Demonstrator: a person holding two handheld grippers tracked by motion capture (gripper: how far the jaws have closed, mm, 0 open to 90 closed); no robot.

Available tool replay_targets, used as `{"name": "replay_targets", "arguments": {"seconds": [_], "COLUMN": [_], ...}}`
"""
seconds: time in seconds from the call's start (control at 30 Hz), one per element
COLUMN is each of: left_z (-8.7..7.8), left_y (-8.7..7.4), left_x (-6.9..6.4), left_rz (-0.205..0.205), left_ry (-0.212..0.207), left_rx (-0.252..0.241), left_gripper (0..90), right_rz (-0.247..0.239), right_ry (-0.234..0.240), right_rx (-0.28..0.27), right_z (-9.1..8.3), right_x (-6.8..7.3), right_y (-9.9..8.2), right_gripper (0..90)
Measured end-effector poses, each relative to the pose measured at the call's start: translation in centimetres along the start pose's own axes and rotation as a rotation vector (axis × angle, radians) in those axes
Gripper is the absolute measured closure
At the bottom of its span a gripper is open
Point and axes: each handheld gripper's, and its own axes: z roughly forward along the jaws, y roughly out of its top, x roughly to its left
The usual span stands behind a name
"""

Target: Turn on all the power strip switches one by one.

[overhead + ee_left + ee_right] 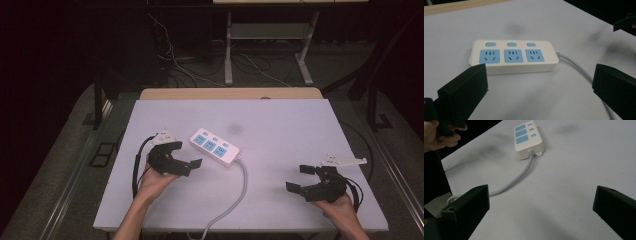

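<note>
So the white table is the big thing here, and the power strip lies flat on it as the landmark, left of the table's middle, set at a slant with its 3 blue sockets facing up. Its grey cord leaves the strip's near-right end and curls back toward the person's edge of the table. The left gripper sits just beside the strip's left end, not touching it, jaws spread wide with nothing between them. The right gripper is well apart from the strip, off to its right and nearer the person, jaws also wide open and empty. My read is the step in hand is the left one going for the strip, so I'd bring the jaws square across the strip's short width rather than along its length, keep the pads on the plain white sides and off the 3 small blue switches, and mind the cord doesn't drag. Hard-to-see stuff: the cord's far end runs off the table's near edge, so no plug to check. The far side of the strip is hidden in the left gripper view, and the smudgy grey marks on the table beyond the strip are too blurry to call.
</note>
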Motion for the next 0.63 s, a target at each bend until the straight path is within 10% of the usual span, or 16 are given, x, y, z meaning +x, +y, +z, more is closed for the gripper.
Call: {"name": "replay_targets", "arguments": {"seconds": [0.63], "left_z": [-2.3], "left_y": [-4.6], "left_x": [-1.4], "left_rz": [-0.041], "left_ry": [-0.029], "left_rx": [-0.071], "left_gripper": [0.0], "right_rz": [-0.009], "right_ry": [0.004], "right_rx": [0.019], "right_z": [0.4], "right_x": [0.5], "right_y": [-0.1], "right_gripper": [0.5]}}
